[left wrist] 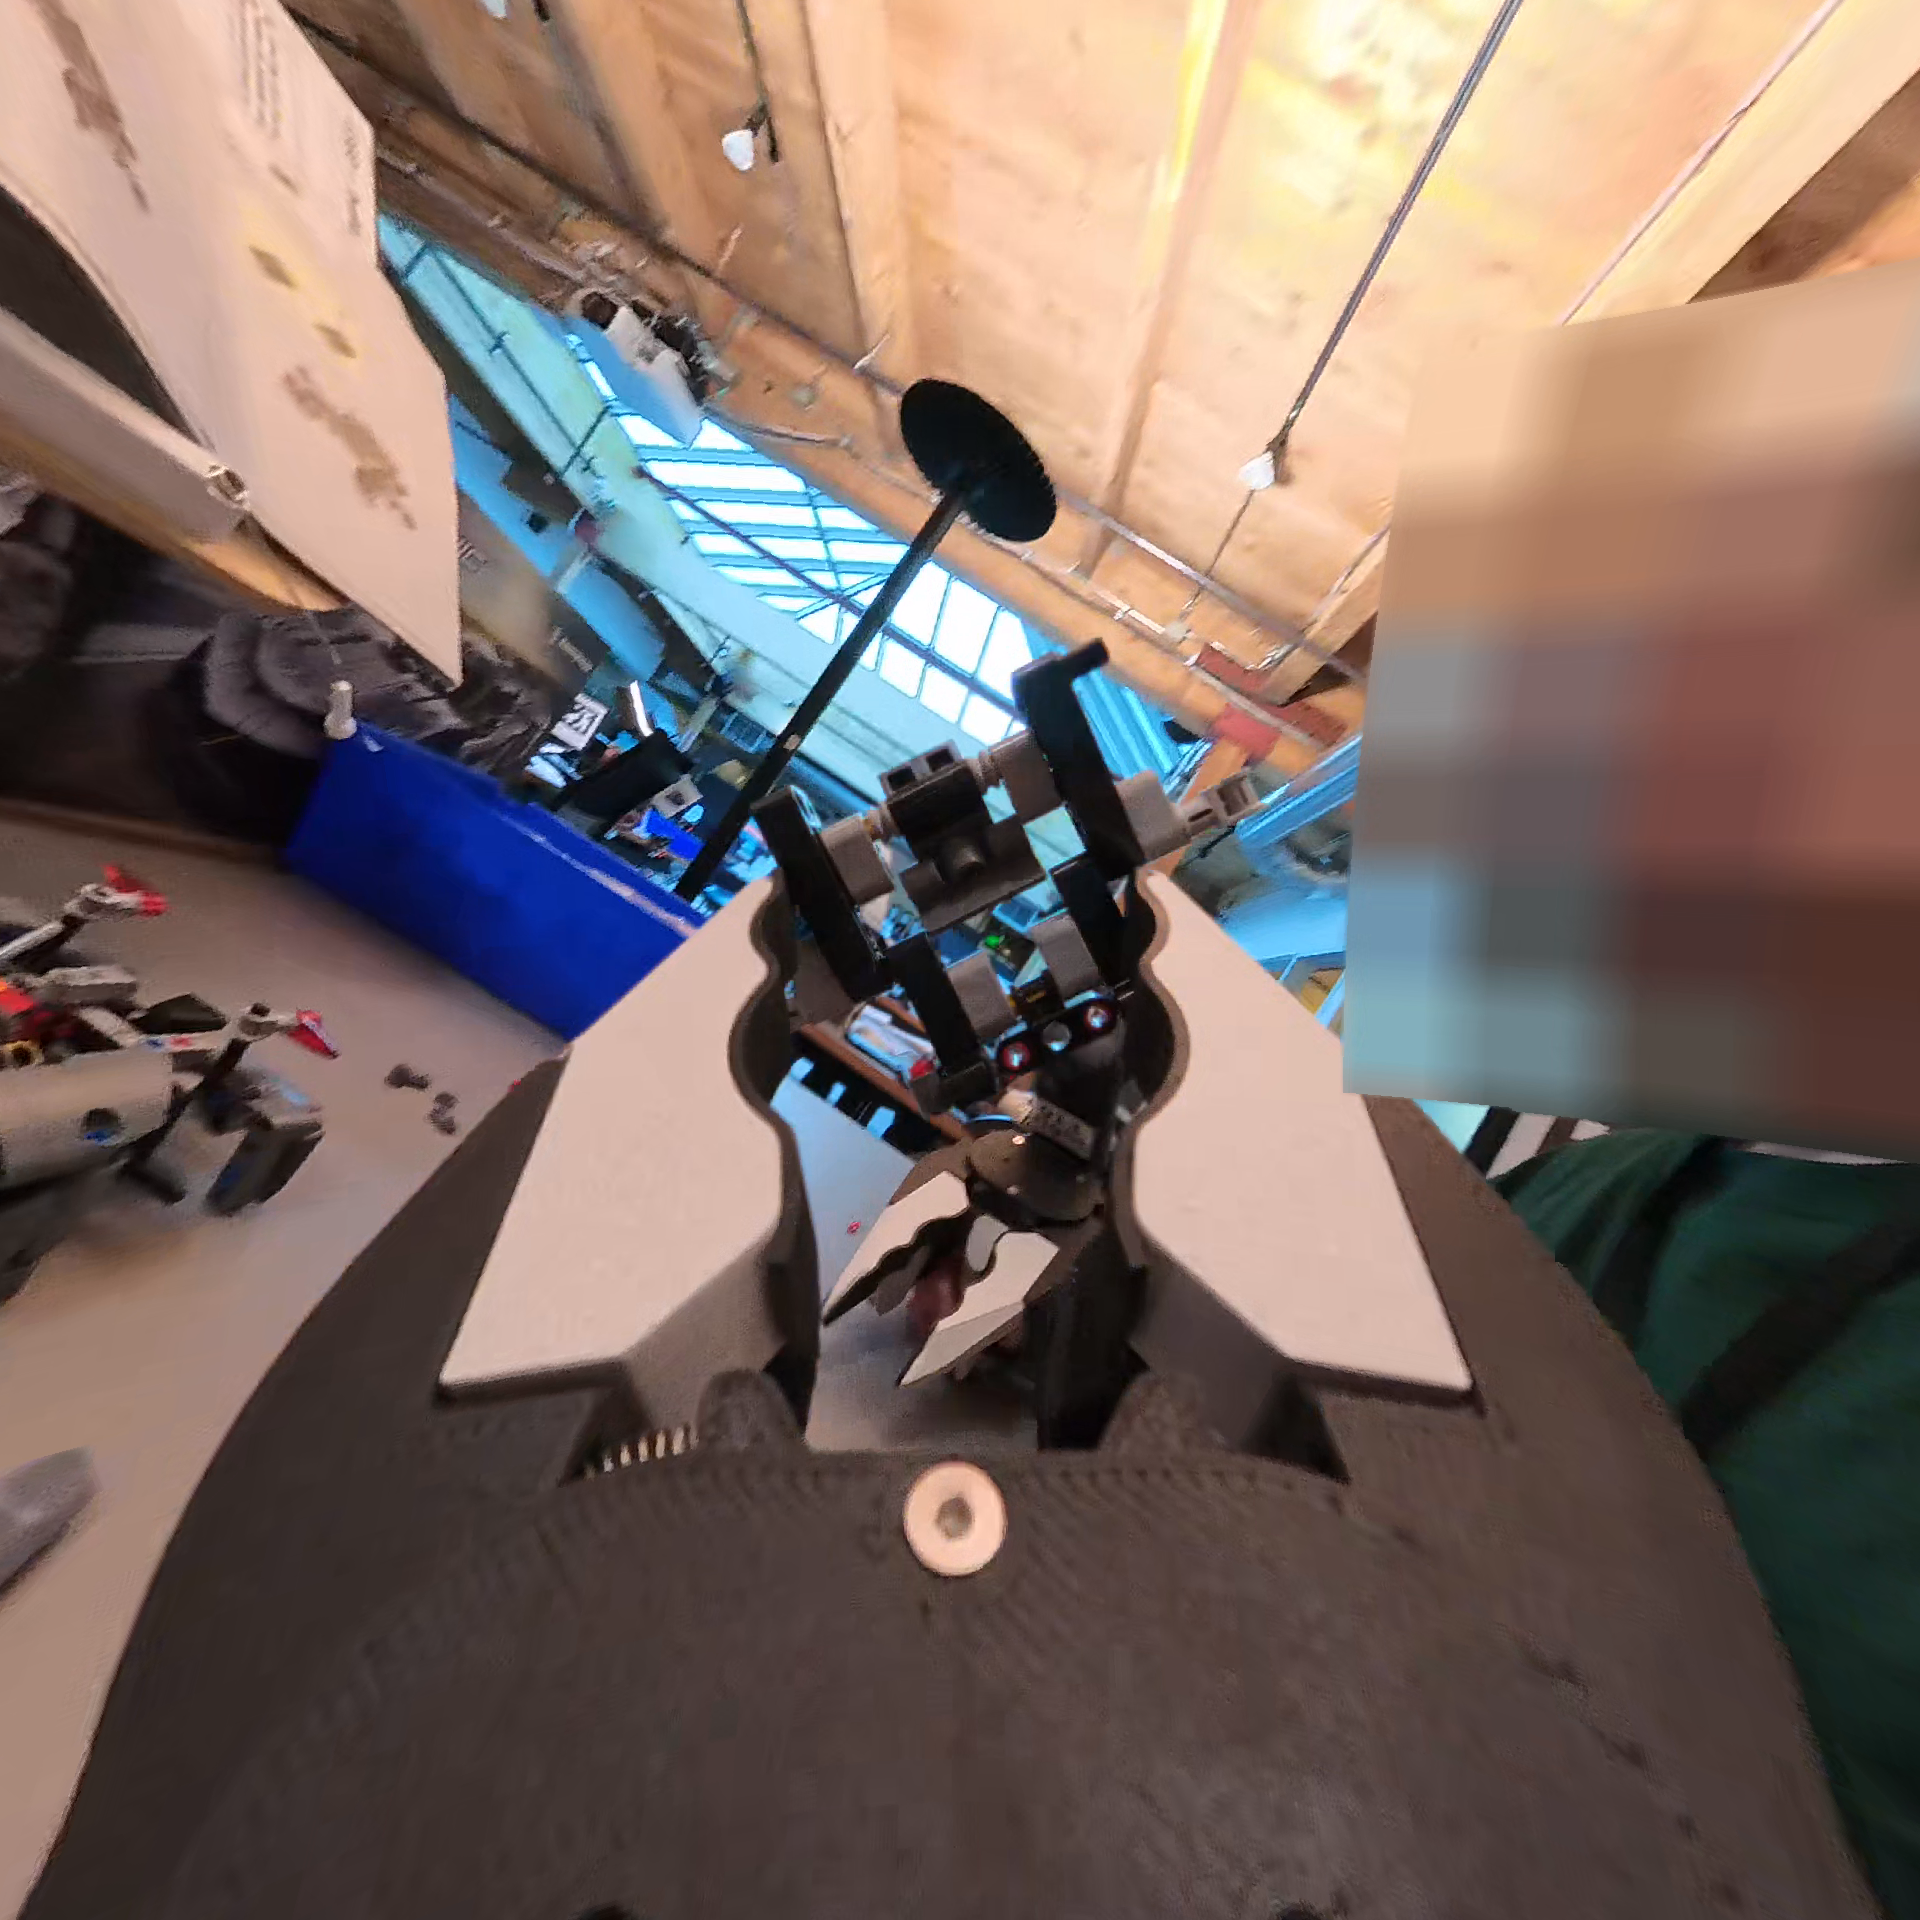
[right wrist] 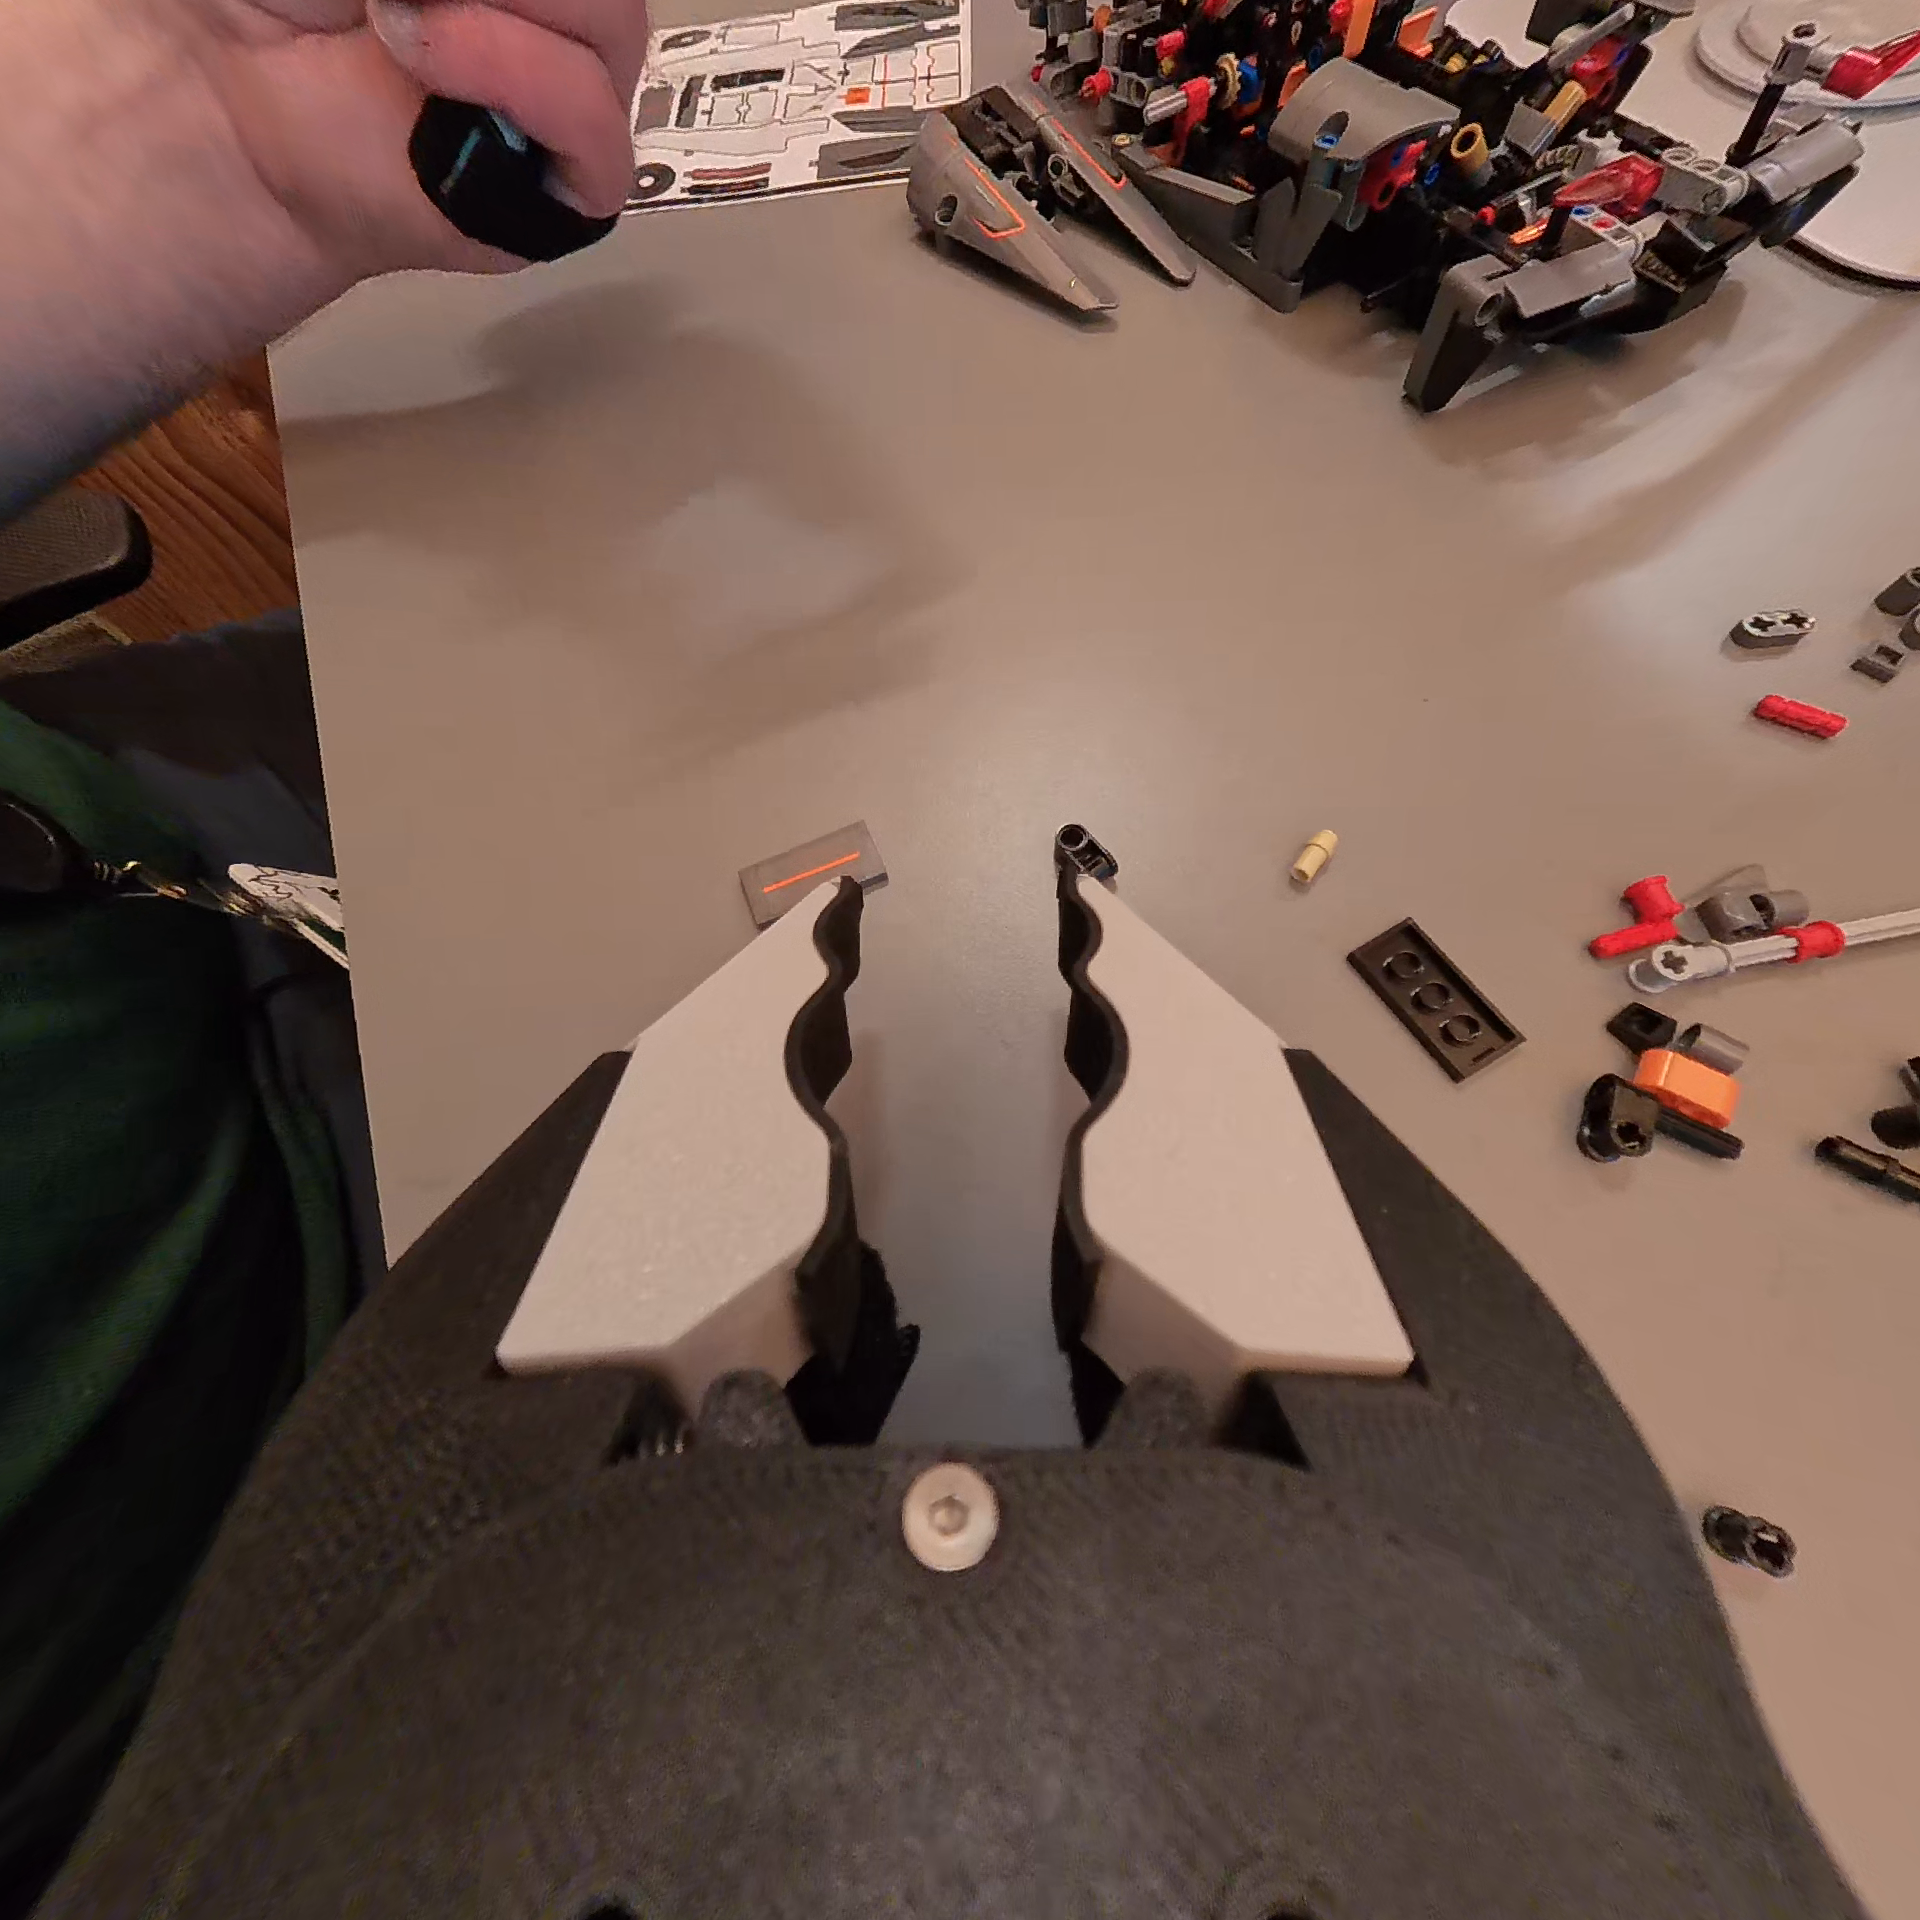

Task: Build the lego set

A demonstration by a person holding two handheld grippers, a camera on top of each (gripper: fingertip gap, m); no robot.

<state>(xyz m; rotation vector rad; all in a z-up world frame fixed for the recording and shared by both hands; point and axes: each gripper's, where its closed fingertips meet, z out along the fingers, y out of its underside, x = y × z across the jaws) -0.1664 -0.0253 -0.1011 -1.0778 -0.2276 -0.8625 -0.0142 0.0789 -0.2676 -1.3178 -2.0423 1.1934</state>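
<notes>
A black-and-grey lego subassembly (left wrist: 971,883) is clamped in the left gripper (left wrist: 961,997), raised off the table (right wrist: 935,520). The right gripper (right wrist: 961,883) is spread, empty. Judged light, stiff but separable; best held by its beams. Main model (right wrist: 1455,156) at 1 o'clock.

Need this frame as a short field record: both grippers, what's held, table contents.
left gripper: shut on black-and-grey lego subassembly, raised off the table
right gripper: open, empty, over the grey table
near right tips: grey tile with orange line, small black connector
far right: large partly built model
loose parts: black plate, red pin
</notes>
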